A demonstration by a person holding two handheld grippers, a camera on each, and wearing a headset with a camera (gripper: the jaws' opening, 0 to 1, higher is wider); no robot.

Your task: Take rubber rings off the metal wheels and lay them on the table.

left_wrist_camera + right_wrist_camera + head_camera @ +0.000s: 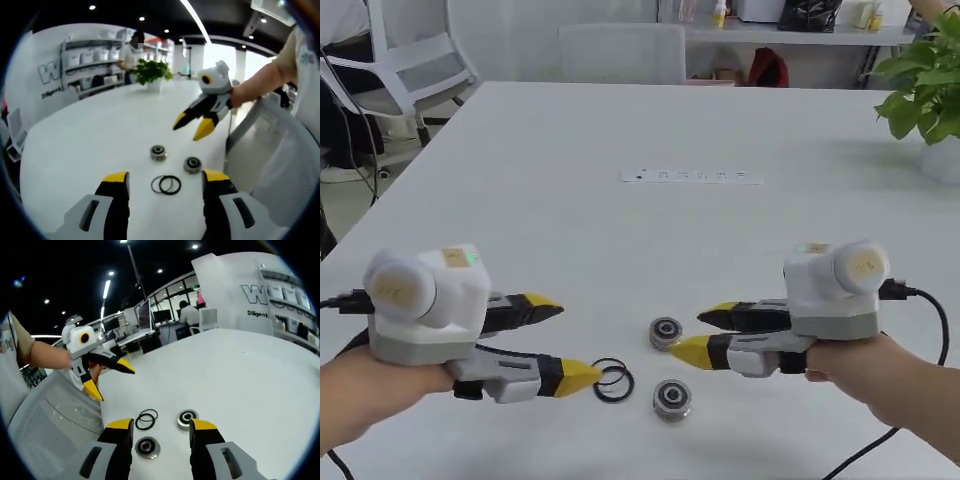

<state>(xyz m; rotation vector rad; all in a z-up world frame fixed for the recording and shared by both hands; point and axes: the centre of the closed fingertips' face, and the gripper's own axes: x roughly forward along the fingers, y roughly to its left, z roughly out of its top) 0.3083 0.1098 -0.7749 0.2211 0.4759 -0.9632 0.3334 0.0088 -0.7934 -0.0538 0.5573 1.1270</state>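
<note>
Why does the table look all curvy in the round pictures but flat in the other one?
Both gripper views: fisheye lenses bend the white table into curves; head view: the table's edges run straight, with soft shadows under the metal wheels.

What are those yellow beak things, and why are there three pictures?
They are tools, not beaks. A person holds the left hand-held gripper and the right hand-held gripper, each with two yellow-tipped jaws for pinching. Both are open, holding nothing. One picture comes from a camera on the person's head; the round ones come from cameras on the tools. On the white table lie two metal wheels and two overlapping black rubber rings.
</note>
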